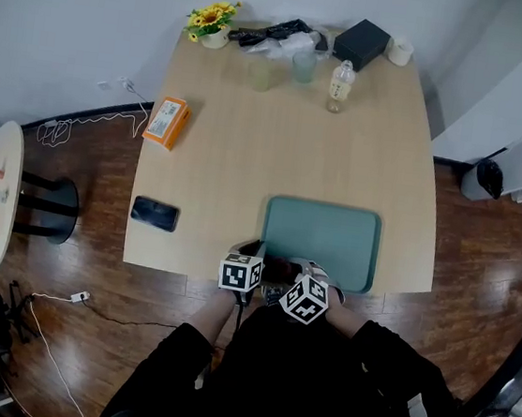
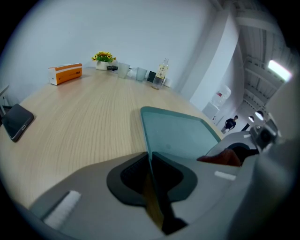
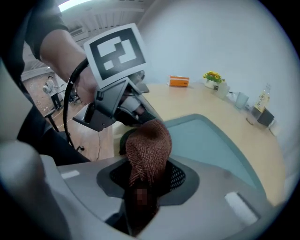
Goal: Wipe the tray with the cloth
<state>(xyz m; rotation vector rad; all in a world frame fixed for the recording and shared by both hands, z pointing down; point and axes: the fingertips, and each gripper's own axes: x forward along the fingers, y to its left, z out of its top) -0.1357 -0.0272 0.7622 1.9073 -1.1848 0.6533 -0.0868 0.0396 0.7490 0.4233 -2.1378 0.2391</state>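
- Brown woven cloth [image 3: 147, 150]: bunched and pinched in the right claw [image 3: 146, 176], at the near left corner of the tray [image 1: 325, 241].
- Tray: teal, bare, flat on the worktop [image 1: 249, 154], near its front edge.
- Left claw [image 2: 152, 176]: pressed together on the tray's near rim.
- Step: likely a wiping stroke. Next: press the cloth down and sweep it across.
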